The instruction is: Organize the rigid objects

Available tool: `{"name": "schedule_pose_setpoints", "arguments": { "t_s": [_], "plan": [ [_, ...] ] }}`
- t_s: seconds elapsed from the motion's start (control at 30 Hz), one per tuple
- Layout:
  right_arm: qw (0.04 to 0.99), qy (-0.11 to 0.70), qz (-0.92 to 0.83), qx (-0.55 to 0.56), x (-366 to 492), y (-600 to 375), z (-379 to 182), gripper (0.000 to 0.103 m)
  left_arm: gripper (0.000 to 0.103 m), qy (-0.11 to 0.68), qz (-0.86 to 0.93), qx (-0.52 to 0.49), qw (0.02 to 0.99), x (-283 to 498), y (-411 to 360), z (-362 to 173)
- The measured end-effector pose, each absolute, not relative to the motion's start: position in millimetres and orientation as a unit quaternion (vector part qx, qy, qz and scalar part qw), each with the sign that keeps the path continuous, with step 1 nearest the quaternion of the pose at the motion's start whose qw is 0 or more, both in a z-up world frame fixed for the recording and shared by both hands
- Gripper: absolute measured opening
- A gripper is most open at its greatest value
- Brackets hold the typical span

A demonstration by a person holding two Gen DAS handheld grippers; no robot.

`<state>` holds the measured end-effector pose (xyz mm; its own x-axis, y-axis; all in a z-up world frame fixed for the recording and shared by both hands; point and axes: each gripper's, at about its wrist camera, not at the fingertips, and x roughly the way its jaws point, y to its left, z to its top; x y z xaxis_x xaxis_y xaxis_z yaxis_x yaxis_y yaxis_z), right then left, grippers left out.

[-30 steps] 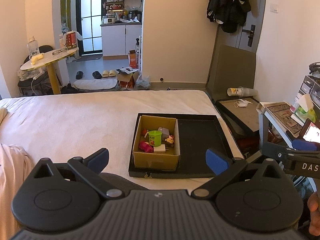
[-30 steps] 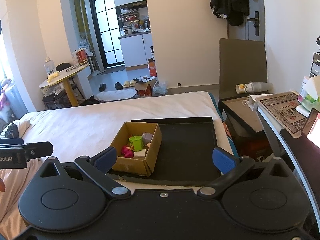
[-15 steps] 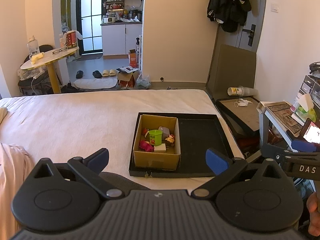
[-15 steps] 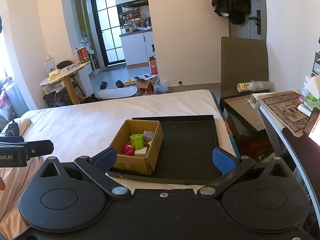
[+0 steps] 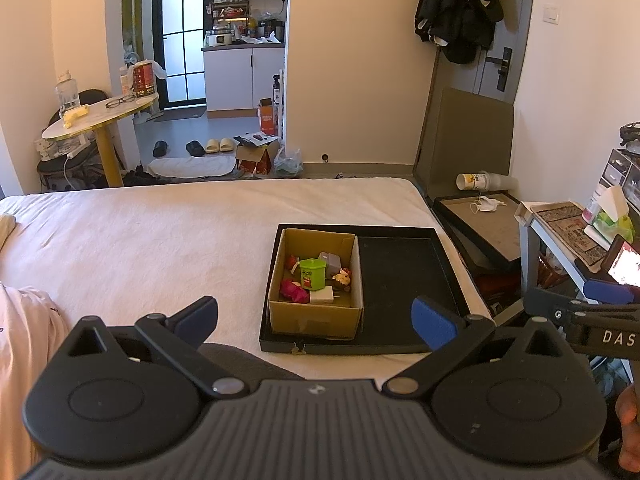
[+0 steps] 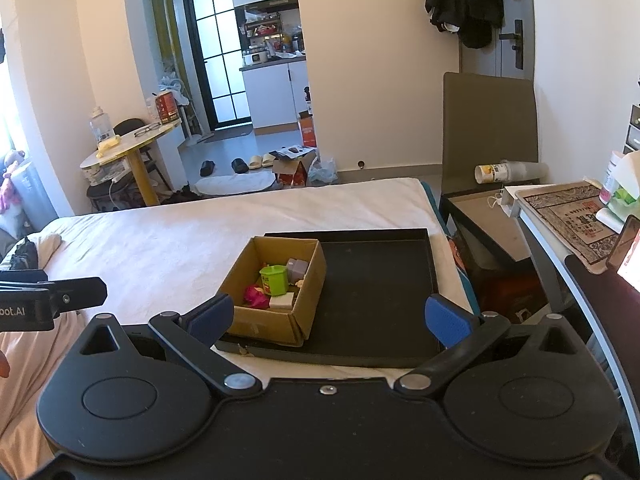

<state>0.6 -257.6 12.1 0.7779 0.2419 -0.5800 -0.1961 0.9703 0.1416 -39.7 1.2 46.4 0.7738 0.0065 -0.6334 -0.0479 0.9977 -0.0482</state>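
Note:
A small cardboard box (image 5: 316, 312) stands in the left half of a black tray (image 5: 404, 276) on the white bed. In it lie a green toy bin (image 5: 312, 274), a grey block (image 5: 331, 262), a pink toy (image 5: 294, 291), a white block (image 5: 322, 295) and small figures. The box (image 6: 276, 320) and the tray (image 6: 376, 280) also show in the right wrist view. My left gripper (image 5: 314, 316) is open and empty, held above the bed in front of the box. My right gripper (image 6: 328, 314) is open and empty, in front of the tray.
The white bed (image 5: 160, 232) spreads to the left. A pink cloth (image 5: 28, 344) lies at the near left. A side table (image 6: 572, 220) with a patterned mat stands on the right, a dark open box (image 5: 488, 224) on the floor beyond the tray.
Both grippers have drifted slightly; the right view shows the box a little higher and closer. Nothing was grasped or moved.

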Motion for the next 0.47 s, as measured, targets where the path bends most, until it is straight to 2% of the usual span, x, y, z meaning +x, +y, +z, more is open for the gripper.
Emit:
{"name": "schedule_pose_setpoints", "arguments": {
  "t_s": [0.47],
  "plan": [
    [0.941, 0.314, 0.119, 0.041, -0.6, -257.6, 12.8, 0.103, 0.102, 0.331, 0.012, -0.027, 0.943, -42.1, 0.4, 45.3]
  ]
}}
